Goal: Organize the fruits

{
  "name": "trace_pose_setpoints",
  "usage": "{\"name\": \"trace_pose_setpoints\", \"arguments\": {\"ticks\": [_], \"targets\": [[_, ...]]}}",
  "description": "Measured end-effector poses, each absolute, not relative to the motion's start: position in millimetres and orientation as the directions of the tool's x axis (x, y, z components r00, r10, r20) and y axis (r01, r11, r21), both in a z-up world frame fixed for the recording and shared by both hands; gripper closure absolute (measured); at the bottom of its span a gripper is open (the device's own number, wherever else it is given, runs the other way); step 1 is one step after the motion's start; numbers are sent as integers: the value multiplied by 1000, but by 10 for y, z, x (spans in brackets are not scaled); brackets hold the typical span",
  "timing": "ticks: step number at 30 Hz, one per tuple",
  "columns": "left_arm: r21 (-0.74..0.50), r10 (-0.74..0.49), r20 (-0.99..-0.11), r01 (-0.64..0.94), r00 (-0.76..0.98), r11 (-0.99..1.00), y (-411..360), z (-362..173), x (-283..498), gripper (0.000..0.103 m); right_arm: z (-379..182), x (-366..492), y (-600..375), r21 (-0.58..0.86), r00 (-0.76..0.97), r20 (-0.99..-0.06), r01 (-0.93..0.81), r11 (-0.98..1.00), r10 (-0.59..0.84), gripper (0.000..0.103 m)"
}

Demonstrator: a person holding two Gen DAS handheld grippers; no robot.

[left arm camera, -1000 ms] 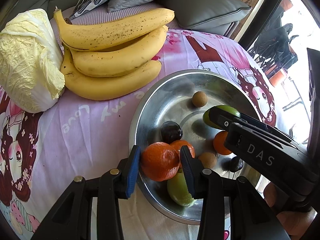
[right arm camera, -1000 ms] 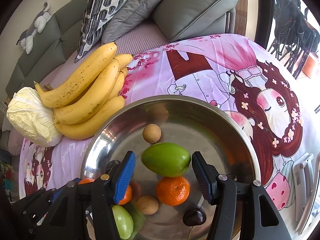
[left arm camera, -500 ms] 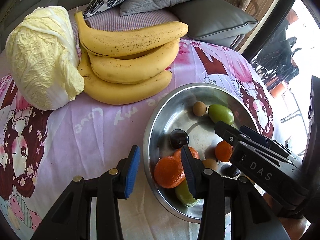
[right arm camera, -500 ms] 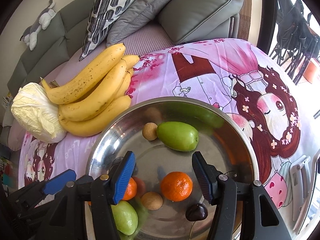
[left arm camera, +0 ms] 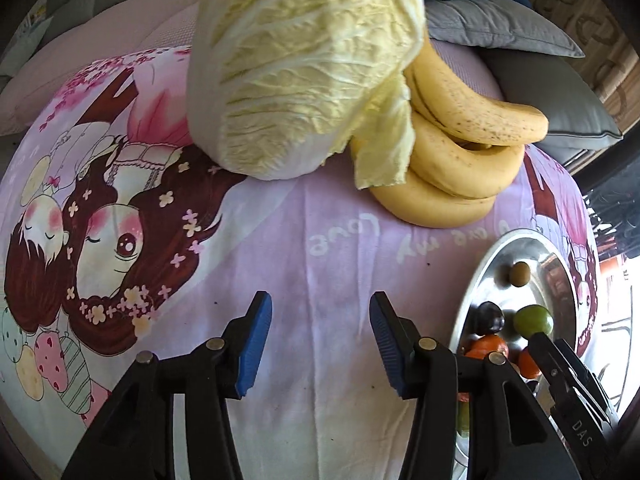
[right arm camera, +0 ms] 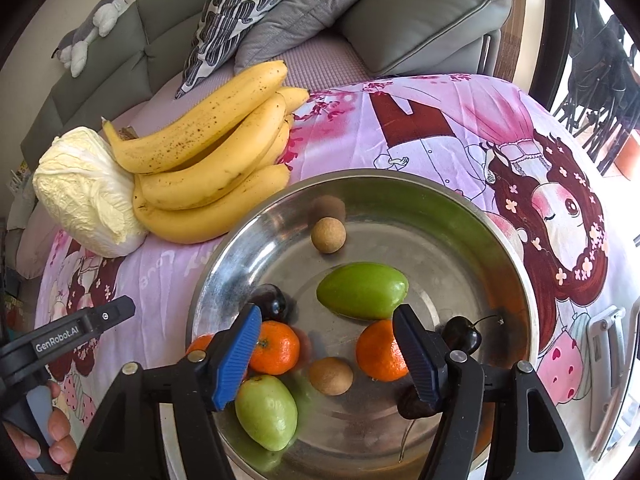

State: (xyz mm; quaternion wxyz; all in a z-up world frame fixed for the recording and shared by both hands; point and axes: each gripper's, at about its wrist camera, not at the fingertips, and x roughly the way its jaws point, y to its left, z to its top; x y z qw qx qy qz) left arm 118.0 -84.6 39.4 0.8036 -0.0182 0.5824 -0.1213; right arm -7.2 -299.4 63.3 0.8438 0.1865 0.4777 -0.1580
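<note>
The steel bowl (right arm camera: 516,264) holds a large green fruit (right arm camera: 362,290), a smaller green one (right arm camera: 266,410), two mandarins (right arm camera: 276,346) (right arm camera: 378,350), two round brown fruits (right arm camera: 328,234) (right arm camera: 330,376) and dark cherries (right arm camera: 464,334). My right gripper (right arm camera: 326,328) hangs over the bowl with its jaws opening. They press on nothing, and the large green fruit lies just beyond the tips. My left gripper (left arm camera: 318,320) is over bare pink cloth to the left of the bowl (left arm camera: 480,264). Its jaws are opening too, with nothing between them.
A bunch of bananas (right arm camera: 212,160) and a pale cabbage (right arm camera: 84,192) lie on the cartoon-print cloth (left arm camera: 280,240) beyond the bowl. In the left wrist view the cabbage (left arm camera: 304,68) looms straight ahead. Sofa cushions (right arm camera: 420,20) sit behind. A hand (right arm camera: 56,440) grips the left tool.
The left gripper let go of a mandarin in the bowl and swung left over the cloth towards the cabbage. The right gripper released the green fruit, which now lies in the bowl. Both jaws widened.
</note>
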Motion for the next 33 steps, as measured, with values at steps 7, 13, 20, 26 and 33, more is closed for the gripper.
{"name": "trace_pose_setpoints", "arguments": {"ticks": [7,13,20,26,33], "targets": [[-155,-181,-947,116,265,981,-620,283,1239,38,575,-16,-2908,166,495,-866,416,894,-69,10],[-130,-153,-951,102,270,986,-599,219,1275,23,589,7,-2848,160,512,-856,392,906,-70,0],[-83,-106,-946,88,306,993,-468,163,1318,12,572,27,-2809,129,505,-858,384,914,-91,0],[-75,-100,-946,90,308,993,-495,186,1301,7,572,29,-2785,113,503,-859,378,919,-101,0],[-55,-92,-942,124,321,991,-602,247,1239,6,578,21,-2762,122,510,-855,370,921,-91,0]]}}
